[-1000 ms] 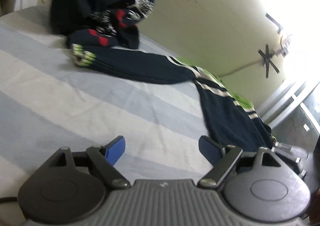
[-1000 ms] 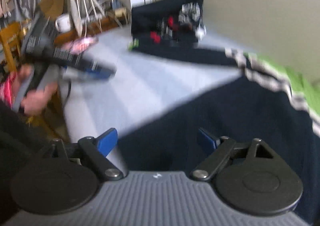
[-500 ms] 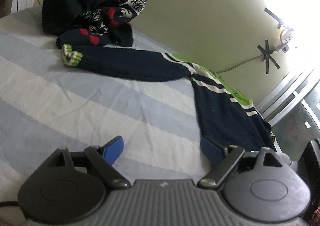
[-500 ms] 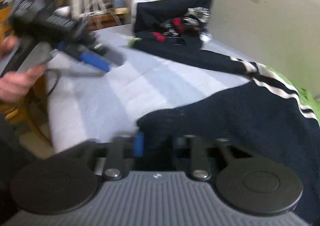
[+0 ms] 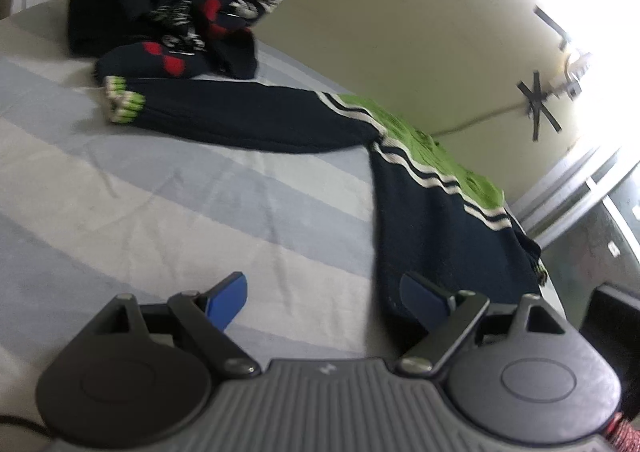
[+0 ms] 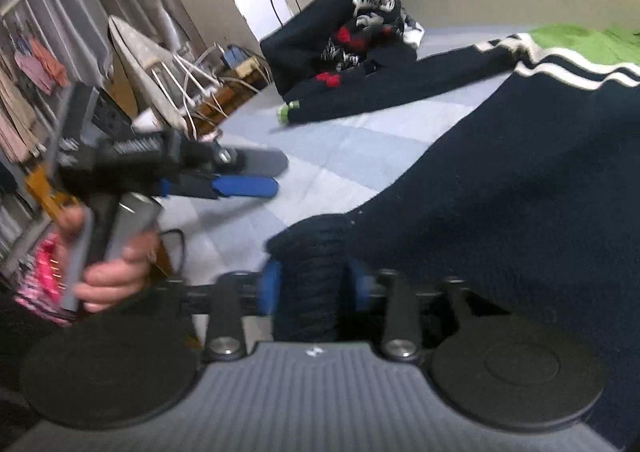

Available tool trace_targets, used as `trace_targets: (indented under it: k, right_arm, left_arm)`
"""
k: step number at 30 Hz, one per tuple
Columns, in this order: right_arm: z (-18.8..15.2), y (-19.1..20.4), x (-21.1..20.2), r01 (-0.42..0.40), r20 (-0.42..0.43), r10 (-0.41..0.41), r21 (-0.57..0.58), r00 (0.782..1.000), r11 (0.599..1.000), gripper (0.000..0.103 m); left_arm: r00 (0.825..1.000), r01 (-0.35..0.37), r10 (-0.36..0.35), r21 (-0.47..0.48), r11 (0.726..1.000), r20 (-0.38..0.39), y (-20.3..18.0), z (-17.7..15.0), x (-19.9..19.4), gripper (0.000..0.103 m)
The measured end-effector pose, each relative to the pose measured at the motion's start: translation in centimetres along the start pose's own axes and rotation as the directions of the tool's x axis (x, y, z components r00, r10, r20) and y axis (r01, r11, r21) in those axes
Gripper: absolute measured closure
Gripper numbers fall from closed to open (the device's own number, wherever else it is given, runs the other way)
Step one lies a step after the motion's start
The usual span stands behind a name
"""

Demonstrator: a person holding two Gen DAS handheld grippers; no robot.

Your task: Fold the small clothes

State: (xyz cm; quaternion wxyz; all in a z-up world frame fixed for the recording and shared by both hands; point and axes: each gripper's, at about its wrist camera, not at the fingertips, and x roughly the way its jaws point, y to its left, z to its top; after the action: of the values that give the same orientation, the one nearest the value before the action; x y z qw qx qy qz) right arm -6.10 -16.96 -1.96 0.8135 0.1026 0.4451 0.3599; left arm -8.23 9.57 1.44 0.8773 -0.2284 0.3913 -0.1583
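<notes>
since a second ago the right gripper (image 6: 312,286) has gone from wide open over the dark cloth to having a bunched corner of the navy sweater (image 6: 520,188) between its blue fingers (image 6: 269,286); its jaws closed hard, then have just been opening partway again, and in the blurred frame the fold fills the gap and the pads look pressed against it. the right-hand pad is mostly buried in the knit and hard to make out.

the left gripper (image 5: 326,298) has hardly shifted. its fingers stand wide apart with nothing between them, above the striped bedsheet (image 5: 160,212); its own right pad sits just beside or over the sweater's near edge, and i cannot tell whether it touches. seen from the right wrist view, a hand (image 6: 112,272) holds that gripper's handle at the bed's edge, smeared by motion.

the sweater lies spread on the bed, its hem cut off by the gripper bodies at the frame bottom. beyond come white stripes and a green yoke (image 5: 420,144), and one sleeve stretches away to a green-and-white cuff (image 5: 122,104).

farther back, against the wall, a heap of dark clothes with red and white patterns (image 5: 188,8) is piled up; its separate pieces cannot be told apart.
</notes>
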Motion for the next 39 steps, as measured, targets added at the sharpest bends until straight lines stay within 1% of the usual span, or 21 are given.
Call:
trace_targets:
  k: [2, 4, 6, 7, 10, 13, 15, 17, 18, 19, 20, 21, 23, 26, 29, 31, 32, 33, 34, 36, 39]
  right_arm:
    - [0.0, 0.1, -3.7, 0.034, 0.122, -0.03, -0.029, 0.992, 0.999, 0.048]
    - [-0.4, -0.9, -8.6, 0.12, 0.248, -0.121, 0.02, 0.961, 0.993, 0.048]
    - [-1.4, -2.7, -13.1, 0.23, 0.332, -0.256, 0.115, 0.908, 0.966, 0.048]
    - [-2.2, -3.7, -15.5, 0.302, 0.36, -0.346, 0.173, 0.866, 0.937, 0.048]
    - [-5.1, -5.7, -20.4, 0.472, 0.342, -0.561, 0.312, 0.753, 0.824, 0.047]
    - [-8.5, -6.2, -22.7, 0.518, 0.296, -0.639, 0.395, 0.71, 0.759, 0.047]
    - [-10.4, -5.8, -22.6, 0.539, 0.26, -0.661, 0.411, 0.703, 0.735, 0.047]
    - [-11.6, -5.8, -21.6, 0.559, 0.219, -0.669, 0.402, 0.71, 0.725, 0.047]
    - [-12.1, -5.7, -20.8, 0.568, 0.195, -0.667, 0.389, 0.719, 0.726, 0.052]
    - [-12.5, -4.9, -20.3, 0.596, 0.204, -0.687, 0.368, 0.697, 0.714, 0.057]
    - [-12.3, -4.6, -20.1, 0.612, 0.193, -0.692, 0.345, 0.696, 0.712, 0.09]
    - [-12.2, -4.4, -20.0, 0.611, 0.182, -0.691, 0.348, 0.7, 0.711, 0.093]
    - [-11.9, -4.1, -21.3, 0.591, 0.19, -0.685, 0.379, 0.704, 0.712, 0.093]
    - [-11.0, -1.9, -22.6, 0.608, 0.191, -0.684, 0.336, 0.704, 0.719, 0.094]
    - [-11.7, -1.4, -22.7, 0.652, 0.114, -0.701, 0.289, 0.703, 0.701, 0.094]
    - [-12.4, -2.9, -22.1, 0.653, 0.057, -0.696, 0.299, 0.716, 0.696, 0.093]
    - [-12.6, -3.6, -22.0, 0.637, 0.054, -0.682, 0.308, 0.729, 0.706, 0.088]
    - [-12.3, -4.0, -22.6, 0.616, 0.073, -0.669, 0.326, 0.74, 0.717, 0.086]
    - [-11.8, -4.2, -23.6, 0.595, 0.117, -0.664, 0.351, 0.739, 0.723, 0.082]
    - [-10.7, -4.3, -25.6, 0.546, 0.243, -0.658, 0.396, 0.713, 0.738, 0.056]
    - [-8.7, -6.0, -26.9, 0.485, 0.365, -0.66, 0.466, 0.656, 0.74, 0.053]
  left_arm:
    - [1.0, 0.017, -0.017, 0.022, 1.0, -0.022, -0.7, 0.0, 0.6, 0.016]
    - [0.998, 0.037, -0.035, 0.034, 0.999, -0.052, -1.3, -0.2, 1.2, 0.015]
    - [0.996, 0.052, -0.048, 0.052, 0.997, -0.079, -1.9, -0.5, 1.7, 0.011]
    - [0.995, 0.051, -0.045, 0.069, 0.996, -0.09, -2.3, -0.6, 1.8, 0.01]
    - [0.987, 0.085, -0.073, 0.079, 0.993, -0.142, -3.1, -1.0, 1.8, 0.01]
    - [0.978, 0.126, -0.113, 0.065, 0.99, -0.178, -3.7, -1.4, 1.5, 0.01]
    - [0.973, 0.126, -0.11, 0.069, 0.99, -0.205, -4.1, -1.7, 1.9, 0.011]
    - [0.975, 0.11, -0.089, 0.09, 0.99, -0.206, -4.8, -1.9, 2.3, 0.016]
    - [0.975, 0.101, -0.076, 0.109, 0.989, -0.21, -5.2, -2.1, 2.5, 0.03]
    - [0.976, 0.088, -0.059, 0.13, 0.988, -0.209, -5.6, -2.2, 2.6, 0.047]
    - [0.969, 0.092, -0.055, 0.143, 0.985, -0.242, -6.0, -2.4, 3.0, 0.092]
    - [0.959, 0.091, -0.049, 0.141, 0.986, -0.278, -6.2, -2.7, 3.5, 0.095]
    - [0.962, 0.079, -0.028, 0.18, 0.98, -0.272, -6.8, -3.1, 3.2, 0.095]
    - [0.963, 0.076, -0.008, 0.241, 0.967, -0.27, -7.7, -3.5, 1.4, 0.095]
    - [0.963, 0.036, 0.037, 0.263, 0.964, -0.267, -7.5, -3.7, 0.6, 0.095]
    - [0.955, 0.002, 0.076, 0.265, 0.964, -0.285, -7.1, -3.9, 1.3, 0.09]
    - [0.957, 0.005, 0.071, 0.26, 0.966, -0.282, -7.1, -3.8, 1.4, 0.088]
    - [0.957, 0.003, 0.073, 0.259, 0.966, -0.281, -7.2, -3.4, 1.2, 0.082]
    - [0.963, -0.016, 0.088, 0.269, 0.963, -0.255, -7.4, -3.0, 0.8, 0.078]
    - [0.986, -0.043, 0.084, 0.275, 0.961, -0.142, -7.6, -1.8, -0.6, 0.053]
    - [1.0, -0.001, 0.0, 0.229, 0.974, 0.005, -8.1, 0.4, -0.8, 0.048]
